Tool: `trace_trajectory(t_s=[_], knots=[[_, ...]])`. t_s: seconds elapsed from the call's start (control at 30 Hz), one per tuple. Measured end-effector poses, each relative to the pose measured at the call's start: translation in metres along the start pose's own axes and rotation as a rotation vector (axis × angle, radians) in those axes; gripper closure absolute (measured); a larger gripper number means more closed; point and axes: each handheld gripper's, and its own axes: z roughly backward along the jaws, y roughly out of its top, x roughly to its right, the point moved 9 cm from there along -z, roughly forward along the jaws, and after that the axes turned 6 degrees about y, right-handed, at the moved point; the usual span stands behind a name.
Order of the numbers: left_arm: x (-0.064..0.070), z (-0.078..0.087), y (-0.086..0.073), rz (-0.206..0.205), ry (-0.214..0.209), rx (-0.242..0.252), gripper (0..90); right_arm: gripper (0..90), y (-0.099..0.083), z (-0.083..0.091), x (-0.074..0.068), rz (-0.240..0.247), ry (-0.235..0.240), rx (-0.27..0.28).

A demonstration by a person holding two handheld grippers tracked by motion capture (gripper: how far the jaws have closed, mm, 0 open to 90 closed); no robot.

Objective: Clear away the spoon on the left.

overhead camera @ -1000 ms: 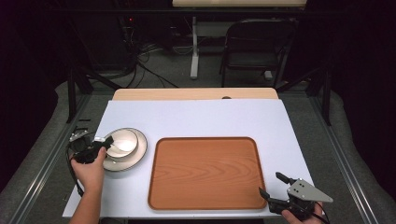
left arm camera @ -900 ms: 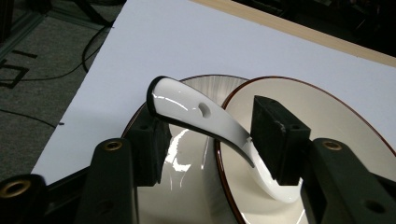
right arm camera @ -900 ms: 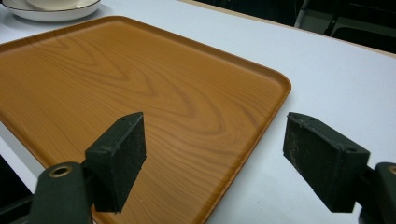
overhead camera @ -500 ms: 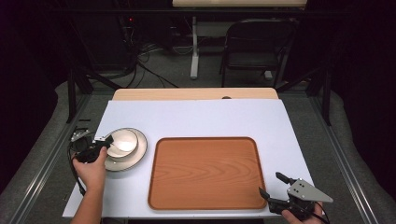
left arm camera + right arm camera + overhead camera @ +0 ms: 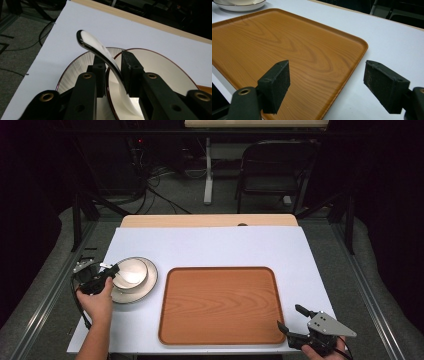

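A white bowl (image 5: 131, 271) with a dark rim stands on a white plate (image 5: 146, 286) at the table's left. In the left gripper view a glossy white spoon (image 5: 97, 47) rises out of the bowl (image 5: 155, 67), over the ribbed plate (image 5: 80, 65). My left gripper (image 5: 112, 67) is shut on the spoon's handle; in the high view the left gripper (image 5: 114, 270) sits at the bowl's left side. A bare wooden tray (image 5: 222, 305) lies in the middle. My right gripper (image 5: 289, 317) rests open at the tray's near right corner, nothing between its jaws (image 5: 327, 82).
The white tabletop (image 5: 210, 245) extends behind the tray (image 5: 287, 45), and a strip of it lies to the tray's right. The plate (image 5: 239, 6) shows far off in the right gripper view. A dark chair (image 5: 277, 167) and cables are on the floor beyond the table.
The left hand and its gripper have drifted slightly toward the near edge beside the bowl. The right gripper has not moved.
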Motion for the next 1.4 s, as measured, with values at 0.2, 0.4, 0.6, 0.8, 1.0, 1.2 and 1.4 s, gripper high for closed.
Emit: trace_trajectory(t_s=[0.2,0.4,0.6,0.8,1.0,1.2,1.4], knots=[[0.001,0.006,0.003,-0.012,0.001,0.024,77.9,20.7,0.0,0.0,0.0,-0.001,0.001,0.0],[0.009,0.012,0.008,-0.035,-0.03,0.042,82.9,20.7,0.0,0.0,0.0,0.0,0.0,0.0],[0.02,0.015,0.012,-0.067,-0.049,0.047,85.1,20.7,0.0,0.0,0.0,-0.001,0.0,0.0],[0.027,0.016,0.014,-0.086,-0.055,0.044,85.2,20.7,0.0,0.0,0.0,0.001,0.001,0.001],[0.03,0.02,0.019,-0.096,-0.056,0.05,85.2,20.7,0.0,0.0,0.0,0.0,0.001,0.0],[0.035,0.028,0.029,-0.12,-0.066,0.066,85.2,20.7,0.0,0.0,0.0,-0.002,0.001,0.0],[0.044,0.038,0.038,-0.15,-0.079,0.088,85.2,20.7,0.0,0.0,0.0,-0.003,0.002,0.0]])
